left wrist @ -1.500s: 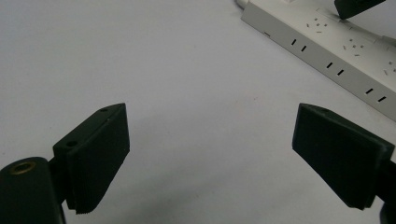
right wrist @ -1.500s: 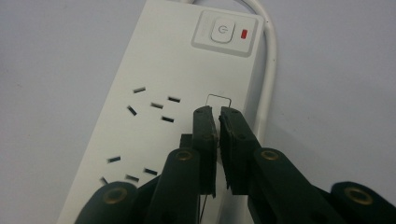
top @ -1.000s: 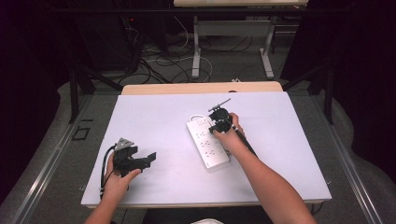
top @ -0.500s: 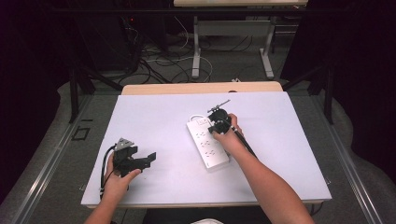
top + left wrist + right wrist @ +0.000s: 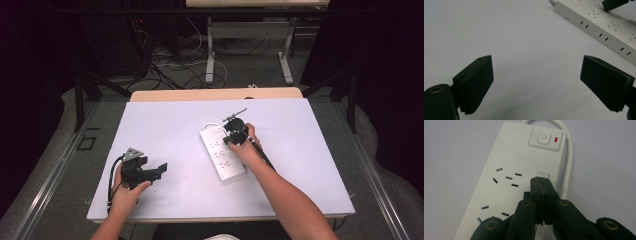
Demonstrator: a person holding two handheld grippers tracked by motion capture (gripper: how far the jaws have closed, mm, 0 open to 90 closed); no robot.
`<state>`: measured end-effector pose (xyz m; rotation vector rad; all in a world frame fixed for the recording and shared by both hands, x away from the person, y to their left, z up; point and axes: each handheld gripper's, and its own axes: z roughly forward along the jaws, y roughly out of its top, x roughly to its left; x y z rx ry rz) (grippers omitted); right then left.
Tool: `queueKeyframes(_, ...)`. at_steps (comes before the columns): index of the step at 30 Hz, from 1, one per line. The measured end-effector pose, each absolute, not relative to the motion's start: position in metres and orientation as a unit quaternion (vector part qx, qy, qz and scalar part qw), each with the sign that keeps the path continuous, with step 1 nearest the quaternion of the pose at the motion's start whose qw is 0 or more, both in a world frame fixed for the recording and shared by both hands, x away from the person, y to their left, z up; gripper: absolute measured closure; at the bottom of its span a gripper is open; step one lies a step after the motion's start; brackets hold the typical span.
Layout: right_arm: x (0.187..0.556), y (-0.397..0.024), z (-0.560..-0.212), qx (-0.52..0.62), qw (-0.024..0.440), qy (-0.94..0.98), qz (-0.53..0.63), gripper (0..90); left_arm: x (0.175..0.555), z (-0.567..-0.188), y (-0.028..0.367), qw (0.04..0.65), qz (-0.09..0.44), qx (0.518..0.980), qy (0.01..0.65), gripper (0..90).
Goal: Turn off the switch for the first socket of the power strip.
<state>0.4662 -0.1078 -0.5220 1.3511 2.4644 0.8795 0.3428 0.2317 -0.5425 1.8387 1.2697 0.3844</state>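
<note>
Dark room, cable-strewn grey floor (image 5: 165, 65)

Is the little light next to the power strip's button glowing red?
Yes, in the right gripper view the small light beside the button on the white power strip shows red.

White power strip (image 5: 222, 153) on table (image 5: 165, 125)

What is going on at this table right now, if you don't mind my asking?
A person is working on a white power strip lying on the table. The right gripper, jaws shut with nothing visible between them, hovers over the strip near its switch end. The left gripper sits off to the side, jaws wide open and empty above the tabletop.
</note>
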Motion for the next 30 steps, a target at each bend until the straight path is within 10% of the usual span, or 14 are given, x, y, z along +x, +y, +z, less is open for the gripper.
queueKeyframes(30,0.455,-0.121,-0.504,0.441,0.087,0.830,0.331,71.6,0.340,-0.542,0.235,0.425,0.157,0.733,0.508,11.8)
